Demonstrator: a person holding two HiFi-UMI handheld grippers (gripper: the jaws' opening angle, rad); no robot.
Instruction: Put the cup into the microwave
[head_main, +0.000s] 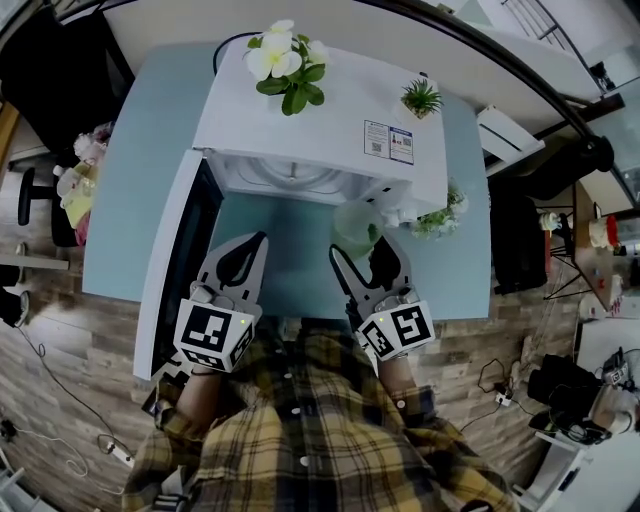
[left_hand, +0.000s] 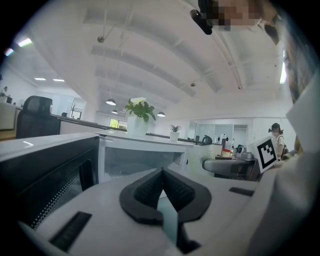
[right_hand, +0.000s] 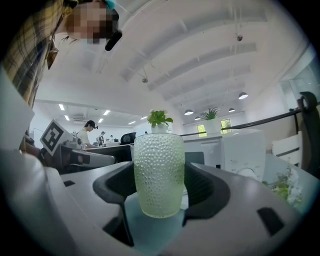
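Note:
A white microwave (head_main: 310, 130) stands on the light blue table (head_main: 130, 180), and its door (head_main: 185, 250) is swung open to the left. The cavity (head_main: 290, 180) faces me. My right gripper (head_main: 362, 250) is shut on a pale green dimpled glass cup (head_main: 355, 225) and holds it upright just in front of the cavity's right side. In the right gripper view the cup (right_hand: 159, 172) stands between the two dark pads (right_hand: 207, 187). My left gripper (head_main: 240, 262) is shut on nothing, low in front of the opening, beside the door. From the left gripper view the cavity (left_hand: 135, 160) lies straight ahead.
A pot of white flowers (head_main: 288, 65) and a small green plant (head_main: 421, 97) sit on the microwave's top. Another small plant (head_main: 440, 215) stands to the microwave's right. The open door (left_hand: 45, 175) lies close on my left gripper's left. Chairs and cables surround the table.

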